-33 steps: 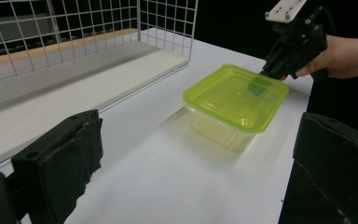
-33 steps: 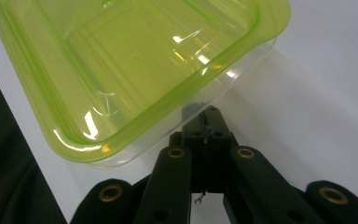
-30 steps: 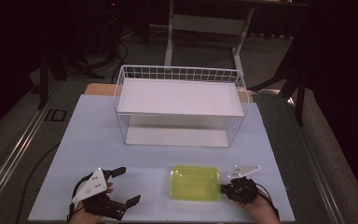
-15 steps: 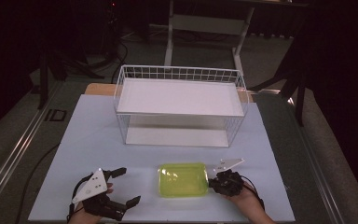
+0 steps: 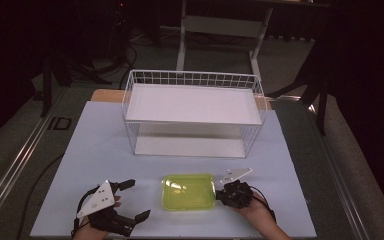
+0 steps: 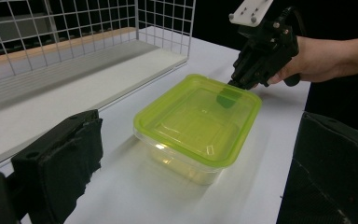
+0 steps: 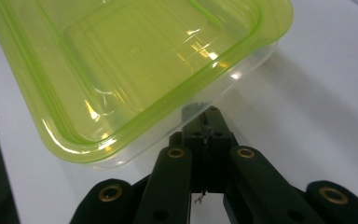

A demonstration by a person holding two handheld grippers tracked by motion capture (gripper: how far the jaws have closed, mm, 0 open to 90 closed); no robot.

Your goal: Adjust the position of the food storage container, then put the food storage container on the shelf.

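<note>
My high view: white rectangular tabletop board (image 5: pixel 105 150) with a white wire-mesh basket shelf (image 5: pixel 192 112) standing at its 12 o'clock end. Near the 6 o'clock edge sits a clear rectangular plastic container with a yellow-green lid (image 5: pixel 189 192). My right gripper (image 5: pixel 225 194) is at the container's 3 o'clock end, jaws closed together, tips touching its edge. My left gripper (image 5: pixel 135 201) rests at the container's 9 o'clock, well apart from it, jaws spread wide with nothing between them.
</note>
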